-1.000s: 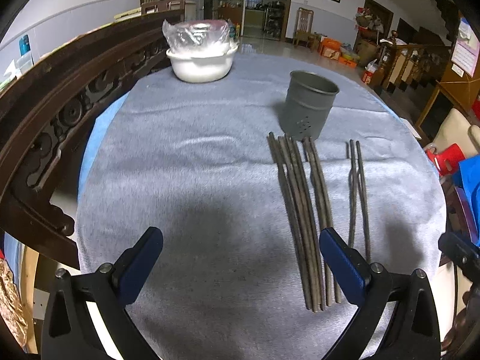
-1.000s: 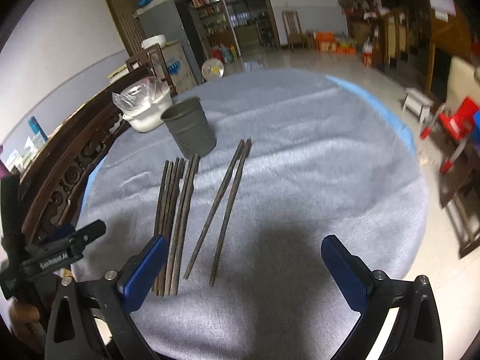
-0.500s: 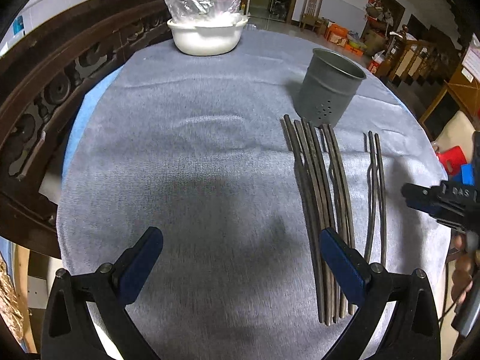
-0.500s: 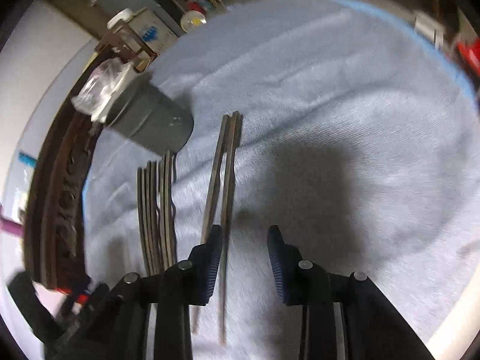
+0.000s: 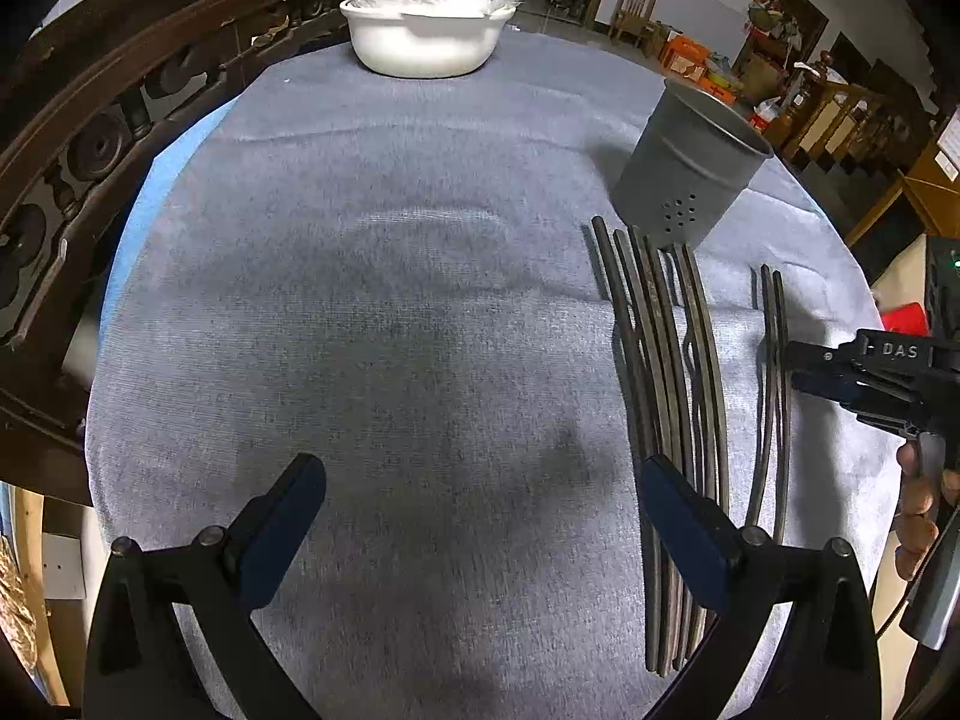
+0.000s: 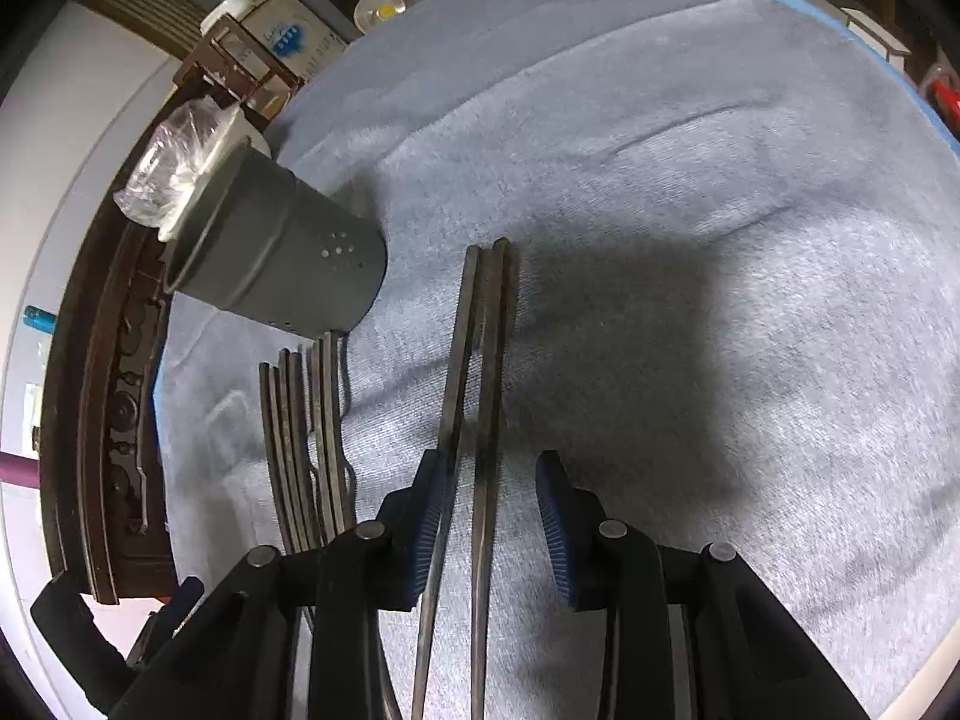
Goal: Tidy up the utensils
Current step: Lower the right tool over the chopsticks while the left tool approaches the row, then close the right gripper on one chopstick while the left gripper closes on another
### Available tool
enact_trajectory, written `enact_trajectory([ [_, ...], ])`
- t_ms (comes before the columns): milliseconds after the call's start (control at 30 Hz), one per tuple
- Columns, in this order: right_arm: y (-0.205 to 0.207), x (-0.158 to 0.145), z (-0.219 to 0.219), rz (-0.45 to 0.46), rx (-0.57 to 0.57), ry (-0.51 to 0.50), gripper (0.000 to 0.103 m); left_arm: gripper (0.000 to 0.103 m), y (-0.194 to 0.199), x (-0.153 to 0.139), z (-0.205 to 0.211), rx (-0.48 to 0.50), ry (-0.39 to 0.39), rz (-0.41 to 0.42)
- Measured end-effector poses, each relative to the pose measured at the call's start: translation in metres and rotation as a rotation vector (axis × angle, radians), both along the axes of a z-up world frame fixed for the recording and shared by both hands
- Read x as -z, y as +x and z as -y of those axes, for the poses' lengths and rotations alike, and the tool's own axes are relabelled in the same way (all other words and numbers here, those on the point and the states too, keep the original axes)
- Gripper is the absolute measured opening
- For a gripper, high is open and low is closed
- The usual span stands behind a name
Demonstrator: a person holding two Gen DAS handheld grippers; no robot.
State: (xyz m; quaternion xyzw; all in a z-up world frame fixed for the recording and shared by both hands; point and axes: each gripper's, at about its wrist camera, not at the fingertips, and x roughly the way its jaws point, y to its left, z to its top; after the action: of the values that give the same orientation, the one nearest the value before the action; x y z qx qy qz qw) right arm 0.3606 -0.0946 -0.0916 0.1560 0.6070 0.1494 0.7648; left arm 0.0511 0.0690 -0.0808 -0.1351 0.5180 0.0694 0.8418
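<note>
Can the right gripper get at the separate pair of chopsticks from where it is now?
Probably yes. The right gripper already straddles the separate pair of chopsticks on the grey cloth; nothing lies between, though its right pad stands clear of them.

A holder (image 5: 690, 171) is standing toward the tabletop's (image 5: 360, 360) far edge; 2 chopsticks (image 6: 480, 390) are lying beside a bundle (image 5: 660, 372), a bowl (image 5: 426, 42) sitting farther back.

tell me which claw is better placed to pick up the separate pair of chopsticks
Right. The right claw already straddles the separate pair of dark chopsticks, one stick against its left pad, the other in the gap, not yet pinched. The left claw hangs wide open over bare grey cloth, beside the larger bundle of chopsticks.
</note>
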Motion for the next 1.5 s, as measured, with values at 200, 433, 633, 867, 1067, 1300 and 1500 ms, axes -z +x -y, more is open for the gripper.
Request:
enact_trajectory([
  [200,0.006,-0.002,-0.009,0.016,-0.047,-0.014,0.011,0.103,0.006,-0.001,0.004,0.009,-0.006,-0.028],
  [433,0.006,-0.004,0.006,0.029,-0.069,-0.042,0.006,0.103,0.034,-0.002,0.017,0.022,-0.015,-0.089],
  [633,0.004,0.0,0.019,0.029,-0.076,0.017,0.006,0.098,0.067,0.006,0.028,0.022,-0.039,-0.192],
  [867,0.002,0.003,0.029,0.032,-0.076,0.08,0.006,0.088,0.088,0.019,0.023,-0.015,-0.066,-0.302],
  [1067,0.003,0.004,0.032,0.035,-0.076,0.097,0.006,0.088,0.101,0.019,0.026,-0.006,-0.061,-0.325],
  [1300,0.002,0.003,0.032,0.034,-0.074,0.096,0.006,0.071,0.109,0.012,0.014,-0.015,-0.088,-0.343],
  [1500,0.003,0.002,0.029,0.034,-0.074,0.085,0.006,0.063,0.109,0.003,-0.005,-0.027,-0.126,-0.349],
])
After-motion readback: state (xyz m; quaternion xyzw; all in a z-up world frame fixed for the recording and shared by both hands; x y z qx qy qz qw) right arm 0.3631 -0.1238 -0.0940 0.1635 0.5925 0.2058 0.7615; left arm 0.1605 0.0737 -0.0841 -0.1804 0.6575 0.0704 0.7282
